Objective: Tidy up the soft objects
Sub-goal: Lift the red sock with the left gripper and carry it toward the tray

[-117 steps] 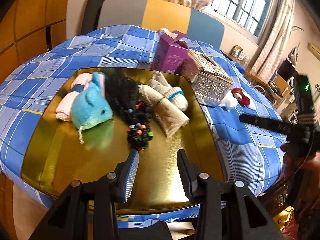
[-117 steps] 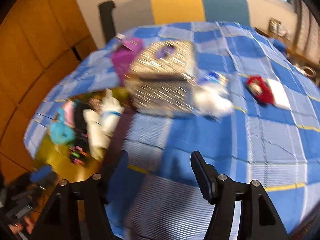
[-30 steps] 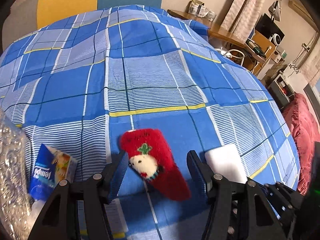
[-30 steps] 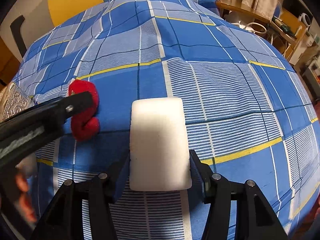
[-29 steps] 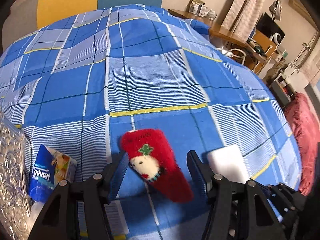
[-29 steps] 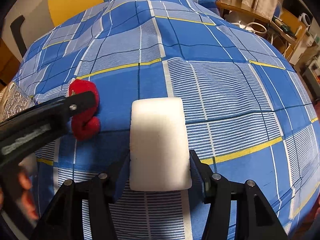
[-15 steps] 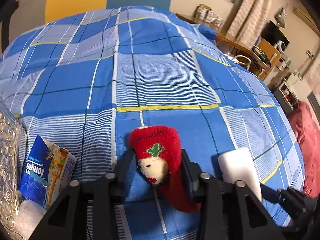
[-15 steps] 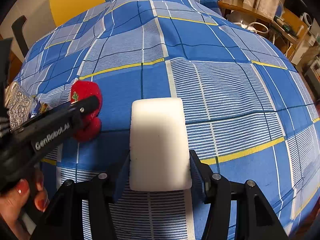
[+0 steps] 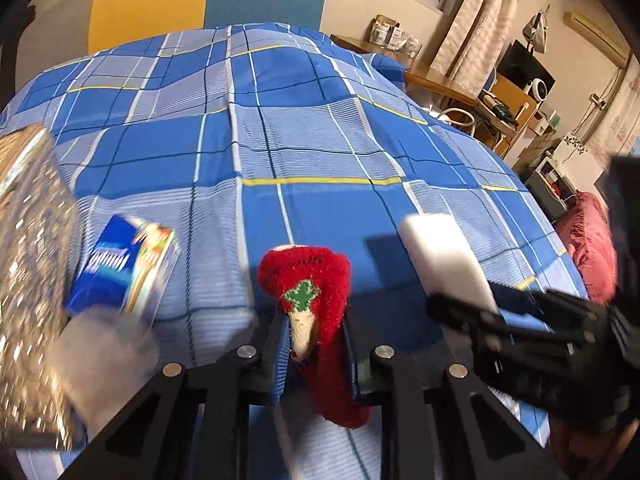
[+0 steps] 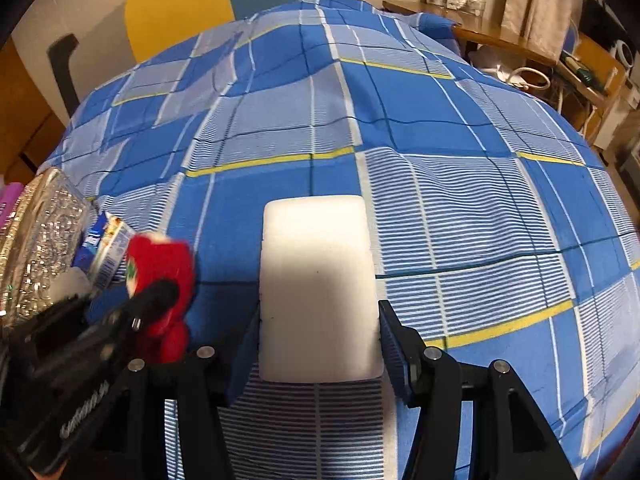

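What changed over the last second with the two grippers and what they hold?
The left gripper closed on the red sock and lifted it off the blue cloth. The right gripper kept its grip on the white sponge, unmoved.

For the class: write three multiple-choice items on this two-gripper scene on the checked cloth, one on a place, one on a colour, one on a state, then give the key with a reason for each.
1. Where is the tissue packet relative to the red plush toy, seen from the left wrist camera?
A. To its left
B. To its right
C. Under it

2. What colour is the foam block?
A. Yellow
B. White
C. Green

3. How does the left gripper stand?
A. Jaws wide apart over bare cloth
B. Jaws closed on the red plush toy
C. Jaws closed on the tissue packet

Key: 1 A, the packet lies left of the toy, beside the silver box. 2 B, the block between the right gripper jaws is plain white. 3 B, both jaws press the toy's sides.
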A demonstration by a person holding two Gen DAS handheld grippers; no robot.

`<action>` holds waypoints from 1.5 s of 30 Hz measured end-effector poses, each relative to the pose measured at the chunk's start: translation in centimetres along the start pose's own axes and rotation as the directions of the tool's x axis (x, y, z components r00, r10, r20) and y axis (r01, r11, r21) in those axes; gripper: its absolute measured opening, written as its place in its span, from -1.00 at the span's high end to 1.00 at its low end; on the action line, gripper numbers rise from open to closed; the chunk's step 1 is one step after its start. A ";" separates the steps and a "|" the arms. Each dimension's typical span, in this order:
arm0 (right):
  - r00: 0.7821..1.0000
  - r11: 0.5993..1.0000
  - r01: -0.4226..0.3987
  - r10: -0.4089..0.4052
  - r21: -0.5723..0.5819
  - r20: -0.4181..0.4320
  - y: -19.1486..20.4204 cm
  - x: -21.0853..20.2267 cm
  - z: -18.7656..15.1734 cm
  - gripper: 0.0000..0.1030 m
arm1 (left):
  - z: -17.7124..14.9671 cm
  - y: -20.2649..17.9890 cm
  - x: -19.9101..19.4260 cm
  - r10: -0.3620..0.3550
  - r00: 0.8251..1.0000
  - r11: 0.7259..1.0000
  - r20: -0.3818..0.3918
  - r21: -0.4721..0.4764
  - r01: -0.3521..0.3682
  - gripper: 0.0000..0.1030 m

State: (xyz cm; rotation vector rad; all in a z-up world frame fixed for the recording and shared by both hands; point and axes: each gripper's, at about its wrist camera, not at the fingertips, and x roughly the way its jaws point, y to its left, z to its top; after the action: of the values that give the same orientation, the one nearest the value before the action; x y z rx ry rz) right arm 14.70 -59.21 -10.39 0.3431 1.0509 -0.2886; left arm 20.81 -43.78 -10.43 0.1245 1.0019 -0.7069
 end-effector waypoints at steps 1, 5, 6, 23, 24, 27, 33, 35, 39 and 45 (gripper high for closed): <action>1.000 1.000 -0.010 0.010 0.003 0.001 0.0 0.0 0.0 -0.10 | -0.5 0.0 -0.5 -0.005 1.000 1.000 0.001 0.005 0.005 0.59; 1.000 1.000 -0.017 0.017 0.002 0.013 -0.1 0.0 0.0 -0.10 | -2.5 0.1 -2.9 -0.033 0.999 0.999 0.013 0.017 0.032 0.59; 1.000 1.000 -0.027 0.027 0.003 0.015 -0.1 -0.1 0.0 -0.10 | -2.9 0.1 -3.4 -0.040 0.999 0.999 0.009 0.014 0.040 0.59; 0.999 0.999 -0.015 0.016 -0.051 0.027 0.6 0.0 -0.6 -0.10 | -13.3 4.0 -15.2 -0.135 0.990 0.989 0.030 -0.048 0.137 0.59; 0.999 0.999 -0.012 0.013 -0.052 0.031 0.5 -0.1 -0.6 -0.10 | -13.8 4.6 -16.0 -0.134 0.990 0.989 0.035 -0.058 0.136 0.59; 0.999 0.998 0.010 -0.007 -0.059 0.040 0.5 -0.2 -0.6 -0.10 | -14.8 6.5 -18.6 -0.121 0.991 0.990 0.064 -0.062 0.125 0.59; 0.998 0.998 0.027 -0.023 -0.060 0.053 0.3 -0.4 -0.7 -0.10 | -16.9 11.6 -23.9 -0.033 0.991 0.996 0.133 -0.078 0.044 0.59; 0.998 0.997 0.033 -0.030 -0.065 0.054 0.4 -0.4 -0.7 -0.10 | -17.7 14.0 -25.3 0.002 0.990 0.993 0.140 -0.118 0.014 0.59; 0.997 0.997 0.036 -0.031 -0.069 0.064 0.4 -0.5 -0.7 -0.10 | -19.2 18.8 -27.5 0.082 0.987 0.975 0.140 -0.214 -0.051 0.59; 0.986 0.995 0.048 -0.034 -0.084 0.163 0.8 -2.4 -0.5 -0.10 | -21.3 25.0 -29.2 0.221 0.973 0.933 0.061 -0.304 -0.193 0.59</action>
State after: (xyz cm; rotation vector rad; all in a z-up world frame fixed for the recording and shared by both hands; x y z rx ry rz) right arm 13.46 -58.12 -8.38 0.2155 0.9083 -0.3014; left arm 10.29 -1.58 -4.12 -0.0644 0.9761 -0.3598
